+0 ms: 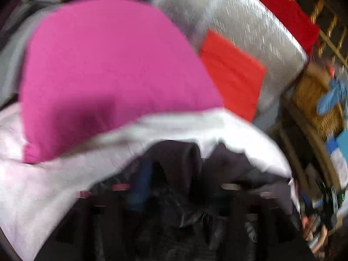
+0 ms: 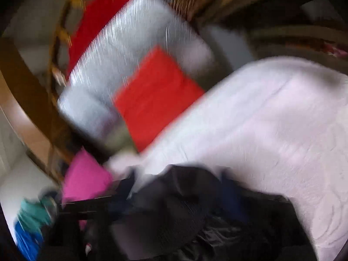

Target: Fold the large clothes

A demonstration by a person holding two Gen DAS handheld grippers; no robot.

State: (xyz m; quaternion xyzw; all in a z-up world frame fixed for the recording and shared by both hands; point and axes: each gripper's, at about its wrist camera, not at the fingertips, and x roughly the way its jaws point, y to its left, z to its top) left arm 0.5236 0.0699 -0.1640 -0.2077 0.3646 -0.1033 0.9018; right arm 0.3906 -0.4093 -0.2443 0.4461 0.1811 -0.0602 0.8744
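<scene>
Both views are blurred by motion. A large white textured cloth drapes over my left gripper, with a magenta cloth lying above it. The left fingers are dark, and the cloth edge runs across them. In the right wrist view the white cloth fills the right side and hangs over my right gripper, whose dark fingers are mostly hidden. The magenta cloth shows at lower left. Both grippers seem closed on the white cloth edge.
A folded red cloth lies on a shiny silver-grey surface, also in the right wrist view. A red strip runs along its far edge. Wooden furniture and blue items stand beyond.
</scene>
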